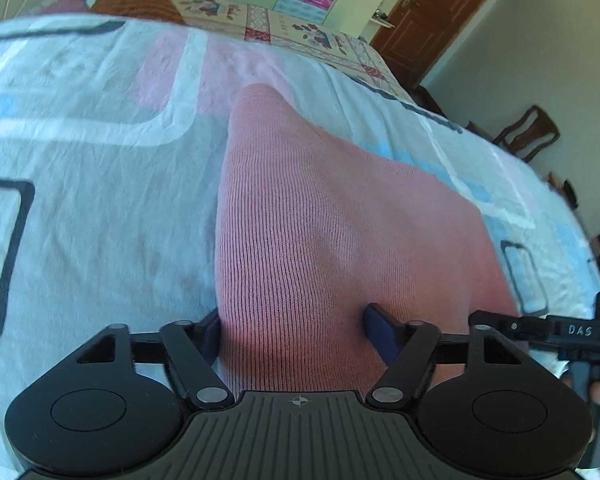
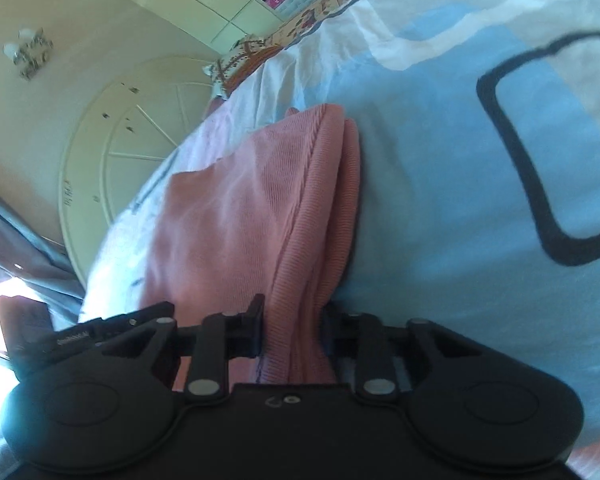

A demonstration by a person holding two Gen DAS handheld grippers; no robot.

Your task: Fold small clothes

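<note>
A pink ribbed knit garment (image 1: 320,220) lies on the bed sheet (image 1: 80,200) and runs up between the fingers of my left gripper (image 1: 296,332), which is shut on its near edge. In the right wrist view the same pink garment (image 2: 260,208) shows several folded layers, and my right gripper (image 2: 294,328) is shut on a bunched edge of it. The right gripper also shows in the left wrist view (image 1: 560,332) at the right edge, close beside the left one.
The bed carries a white sheet with blue, pink and black shapes (image 2: 500,160). A patterned quilt (image 1: 292,20) lies at the far end. A brown door (image 1: 432,12) and a wooden chair (image 1: 528,132) stand to the right of the bed.
</note>
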